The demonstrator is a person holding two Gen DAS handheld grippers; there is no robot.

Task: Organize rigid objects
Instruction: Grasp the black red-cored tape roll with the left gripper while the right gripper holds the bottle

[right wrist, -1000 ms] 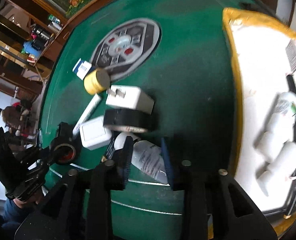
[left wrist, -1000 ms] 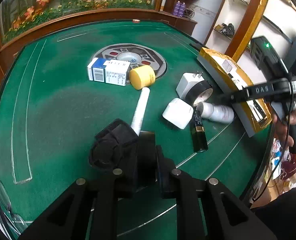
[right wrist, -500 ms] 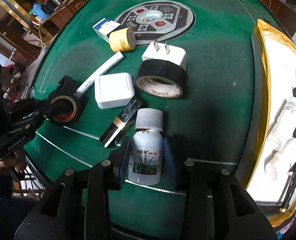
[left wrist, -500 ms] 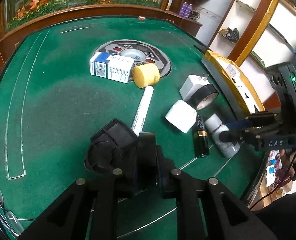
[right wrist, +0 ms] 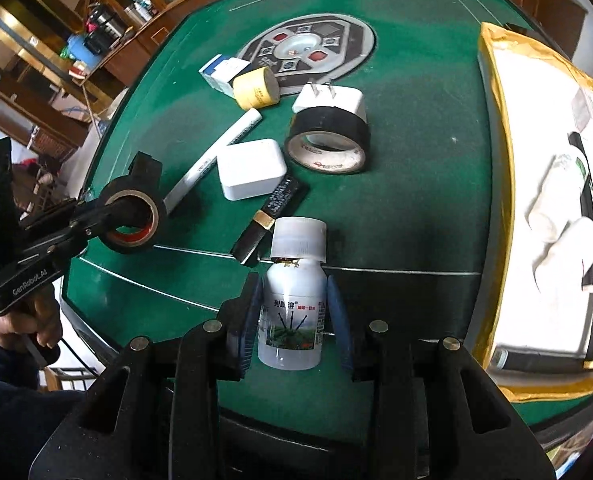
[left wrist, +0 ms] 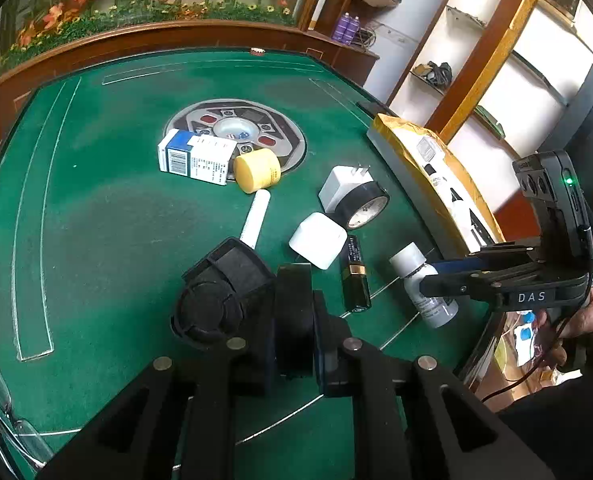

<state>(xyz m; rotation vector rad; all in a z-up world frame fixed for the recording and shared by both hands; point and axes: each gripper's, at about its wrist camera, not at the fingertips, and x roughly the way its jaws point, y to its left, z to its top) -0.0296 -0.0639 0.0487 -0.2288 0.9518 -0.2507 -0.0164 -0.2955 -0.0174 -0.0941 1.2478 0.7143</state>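
Partly hidden – small tape roll (left wrist: 292, 316) behind left hand-held gripper (left wrist: 294, 354) pads

Between the pads of my right tongs (right wrist: 294, 316) lies the white plastic bottle with a ribbed cap (right wrist: 294, 292), cap pointing away from me, on the green felt tabletop (right wrist: 424, 128). Just beyond its cap, to the left, lies the black and gold lipstick tube (right wrist: 270, 216); past that sit the white square charger block (right wrist: 251, 168) and the large black tape roll (right wrist: 328, 140). My left tongs (right wrist: 116, 216) grip the small black tape roll (right wrist: 134, 214), well to the left. The yellow-taped foam box (right wrist: 496, 128) stands to the right.
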